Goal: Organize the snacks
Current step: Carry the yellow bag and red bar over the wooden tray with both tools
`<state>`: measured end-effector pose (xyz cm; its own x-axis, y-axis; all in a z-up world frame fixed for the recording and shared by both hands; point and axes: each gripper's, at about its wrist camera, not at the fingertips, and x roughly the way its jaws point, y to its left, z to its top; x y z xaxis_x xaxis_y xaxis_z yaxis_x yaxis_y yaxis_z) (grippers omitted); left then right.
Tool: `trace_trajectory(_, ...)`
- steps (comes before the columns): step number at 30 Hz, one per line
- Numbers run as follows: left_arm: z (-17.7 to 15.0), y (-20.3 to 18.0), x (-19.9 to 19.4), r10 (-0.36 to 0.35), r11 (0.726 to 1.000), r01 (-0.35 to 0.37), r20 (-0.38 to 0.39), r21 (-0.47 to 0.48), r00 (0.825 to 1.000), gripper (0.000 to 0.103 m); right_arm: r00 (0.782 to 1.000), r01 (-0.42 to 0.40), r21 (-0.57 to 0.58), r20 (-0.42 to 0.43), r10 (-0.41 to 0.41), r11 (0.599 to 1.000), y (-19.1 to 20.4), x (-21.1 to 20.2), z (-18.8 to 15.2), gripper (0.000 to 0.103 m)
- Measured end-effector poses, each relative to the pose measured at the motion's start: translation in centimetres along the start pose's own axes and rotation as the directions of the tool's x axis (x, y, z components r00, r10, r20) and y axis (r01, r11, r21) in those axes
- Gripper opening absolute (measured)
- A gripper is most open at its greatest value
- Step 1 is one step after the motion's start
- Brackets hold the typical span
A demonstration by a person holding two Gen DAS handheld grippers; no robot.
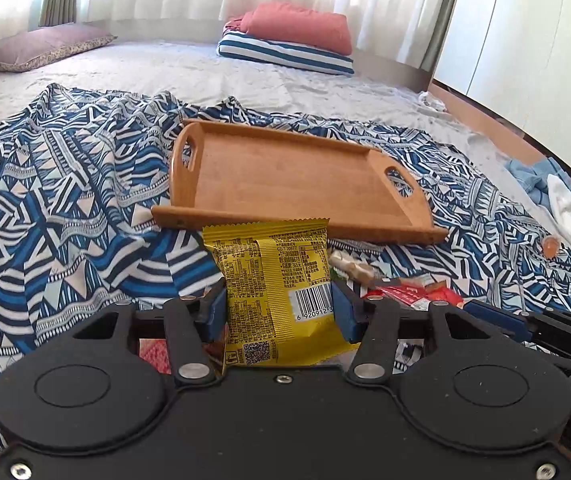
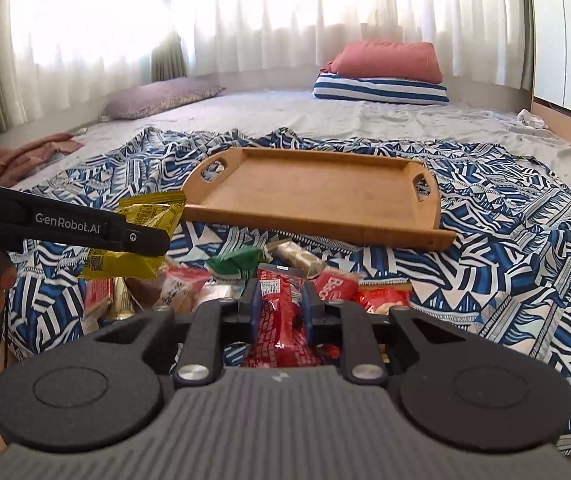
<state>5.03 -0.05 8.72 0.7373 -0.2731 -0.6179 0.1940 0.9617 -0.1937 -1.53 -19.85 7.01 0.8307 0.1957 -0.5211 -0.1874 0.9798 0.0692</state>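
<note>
My left gripper is shut on a yellow snack packet, which stands upright between the blue pads, barcode side toward the camera. The same packet and left gripper show at the left of the right wrist view, held above the snack pile. My right gripper is shut on a red snack bar, its pads pressing both sides. An empty wooden tray with cut-out handles lies on the patterned cloth just beyond both grippers, its rim close ahead.
A pile of loose snacks lies on the blue patterned cloth before the tray: green, red and pale wrappers. Pillows sit at the bed's far end. A wooden bed edge and clothes lie to the right.
</note>
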Motion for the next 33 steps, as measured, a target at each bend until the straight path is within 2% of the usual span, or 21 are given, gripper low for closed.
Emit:
trace_trajectory(5,2.1,-0.2,0.7,-0.018,1.0,0.018,-0.003,0.005,1.0,0.05,0.999,0.019,0.032,0.031,-0.02,0.999,-1.2,0.1,1.9,0.024)
trace_trajectory(10,4.7,-0.8,2.1,-0.033,0.999,0.033,-0.007,0.015,0.999,0.05,0.998,0.032,0.079,0.042,-0.035,0.996,-3.5,1.5,5.3,0.024)
trace_trajectory(17,8.9,-1.6,6.2,-0.089,0.996,0.088,-0.052,-0.033,0.995,0.05,1.0,0.023,0.201,-0.017,-0.02,0.979,-8.0,6.2,10.3,0.024)
trace_trajectory(19,10.0,-1.8,7.8,-0.088,0.995,0.084,-0.066,-0.05,0.994,0.05,0.999,0.023,0.241,-0.04,-0.014,0.97,-9.2,8.0,11.1,0.024)
trace_trajectory(23,11.8,-2.2,11.3,-0.078,0.996,0.075,-0.065,-0.05,0.995,0.05,0.995,0.059,0.274,-0.091,-0.035,0.96,-10.7,11.6,11.9,0.024)
trace_trajectory(27,13.2,-2.4,15.3,-0.085,0.994,0.076,-0.116,-0.083,0.99,0.05,0.987,0.1,0.277,-0.152,-0.06,0.956,-11.5,15.1,12.1,0.024)
trace_trajectory(33,13.7,-2.8,20.2,-0.042,0.998,0.034,-0.144,-0.058,0.989,0.05,0.974,0.161,0.282,-0.198,-0.107,0.946,-12.2,19.3,11.6,0.024)
